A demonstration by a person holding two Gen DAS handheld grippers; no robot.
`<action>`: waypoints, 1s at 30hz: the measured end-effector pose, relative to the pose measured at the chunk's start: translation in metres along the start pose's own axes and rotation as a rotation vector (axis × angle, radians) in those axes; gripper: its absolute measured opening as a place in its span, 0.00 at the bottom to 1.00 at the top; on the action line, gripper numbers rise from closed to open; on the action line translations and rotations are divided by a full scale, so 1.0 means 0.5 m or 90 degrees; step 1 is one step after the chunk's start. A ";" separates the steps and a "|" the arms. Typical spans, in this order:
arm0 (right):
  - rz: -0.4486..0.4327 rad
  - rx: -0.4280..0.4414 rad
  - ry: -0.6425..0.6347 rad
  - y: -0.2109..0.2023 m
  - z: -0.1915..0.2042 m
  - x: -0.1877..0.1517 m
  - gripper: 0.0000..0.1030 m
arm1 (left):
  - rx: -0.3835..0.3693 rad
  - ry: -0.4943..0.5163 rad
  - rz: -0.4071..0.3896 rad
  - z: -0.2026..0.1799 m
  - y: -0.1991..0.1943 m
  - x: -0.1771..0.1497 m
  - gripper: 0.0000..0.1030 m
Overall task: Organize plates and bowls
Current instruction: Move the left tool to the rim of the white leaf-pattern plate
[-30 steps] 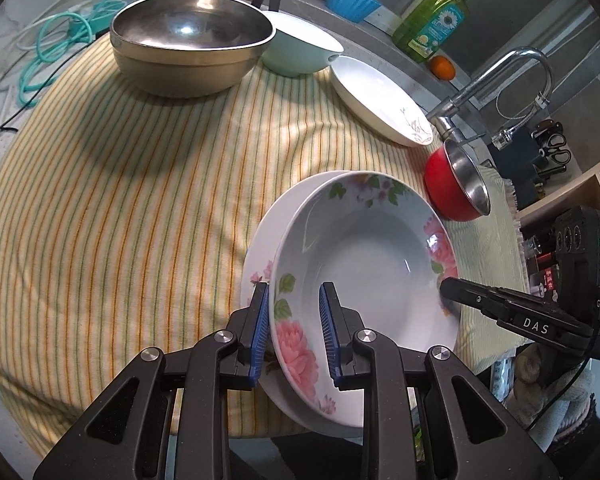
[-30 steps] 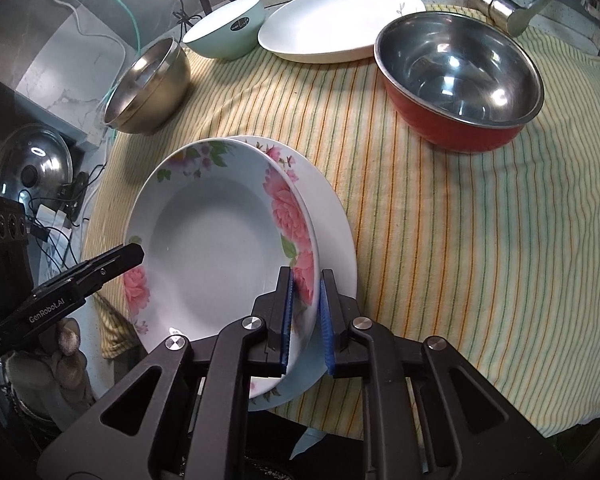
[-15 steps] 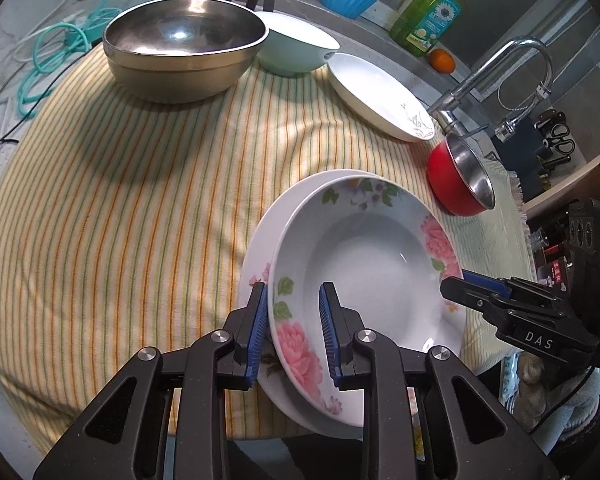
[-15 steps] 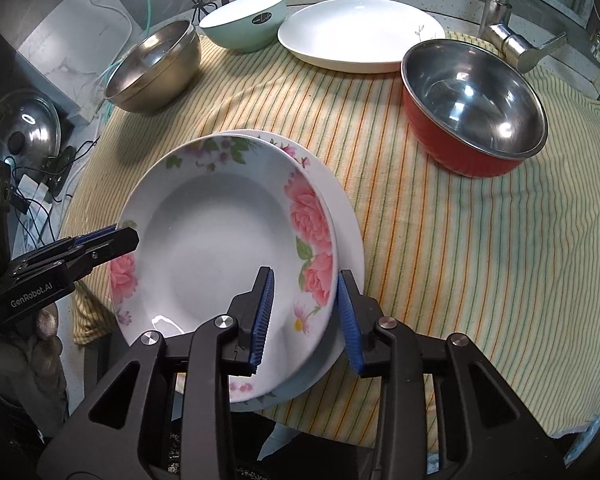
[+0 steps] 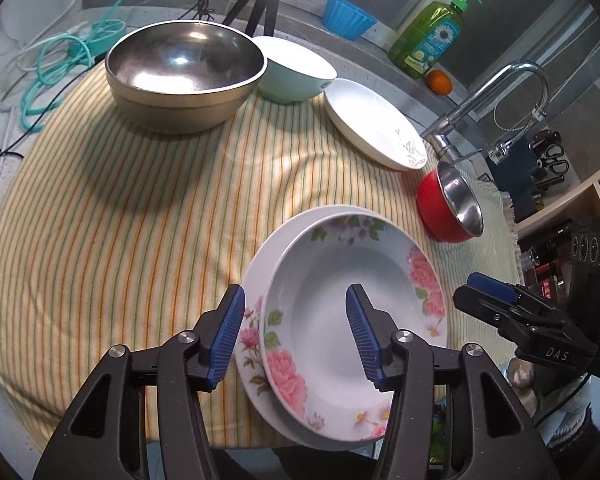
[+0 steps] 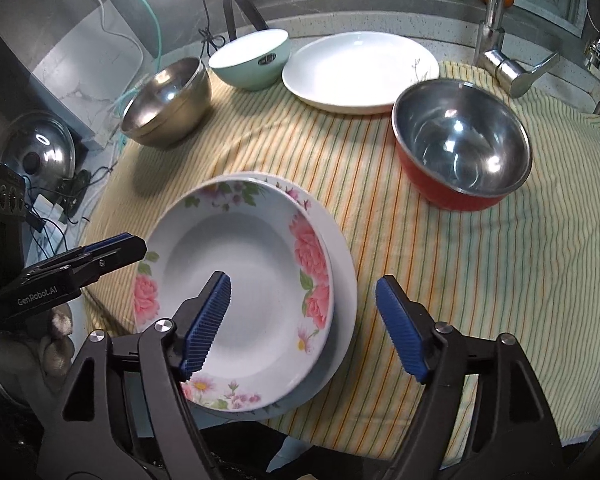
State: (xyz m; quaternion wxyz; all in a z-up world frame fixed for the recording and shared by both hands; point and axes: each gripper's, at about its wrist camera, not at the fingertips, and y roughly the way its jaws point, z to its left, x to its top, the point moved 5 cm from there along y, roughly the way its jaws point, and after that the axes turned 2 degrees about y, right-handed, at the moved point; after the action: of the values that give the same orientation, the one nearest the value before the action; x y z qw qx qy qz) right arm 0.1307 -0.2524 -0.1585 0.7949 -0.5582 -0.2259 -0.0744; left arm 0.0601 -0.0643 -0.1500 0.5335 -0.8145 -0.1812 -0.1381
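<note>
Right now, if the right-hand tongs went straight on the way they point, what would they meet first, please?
Most likely the right rim of the floral-rimmed white deep plate, stacked on a second floral plate; the right tongs stand open over it, though depth is unclear.

Both grippers share one build: the left gripper [image 5: 296, 336] and the right gripper [image 6: 304, 320] have matte black angular arms with triangular cut-outs, silver round screws at the joints and ribbed blue pads inside the fingers [image 5: 226, 336]. One side plate reads "GenRobot.AI", the other "DAS", in pale letters
</note>
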 end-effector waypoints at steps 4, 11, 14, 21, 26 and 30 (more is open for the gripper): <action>-0.027 0.006 -0.002 -0.027 -0.013 0.027 0.79 | -0.003 -0.005 -0.008 -0.004 -0.002 0.016 0.50; -0.072 0.009 -0.012 -0.079 -0.057 0.100 0.80 | -0.013 -0.011 -0.029 -0.027 0.000 0.051 0.50; -0.095 0.011 -0.015 -0.097 -0.085 0.141 0.80 | -0.011 -0.008 -0.038 -0.044 0.007 0.071 0.50; -0.119 0.006 -0.048 -0.109 -0.132 0.238 0.80 | -0.020 -0.015 -0.051 -0.085 0.037 0.111 0.50; -0.113 0.010 -0.097 -0.091 -0.149 0.304 0.80 | -0.025 -0.029 -0.050 -0.116 0.072 0.133 0.50; -0.091 0.021 -0.107 -0.049 -0.169 0.351 0.80 | -0.027 -0.047 -0.051 -0.133 0.104 0.153 0.50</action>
State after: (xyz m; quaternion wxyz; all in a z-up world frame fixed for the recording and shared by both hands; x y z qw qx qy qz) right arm 0.3005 -0.3156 -0.0829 0.7751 -0.5315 -0.3321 -0.0801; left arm 0.1494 -0.1331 -0.1343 0.5032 -0.8224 -0.2300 -0.1328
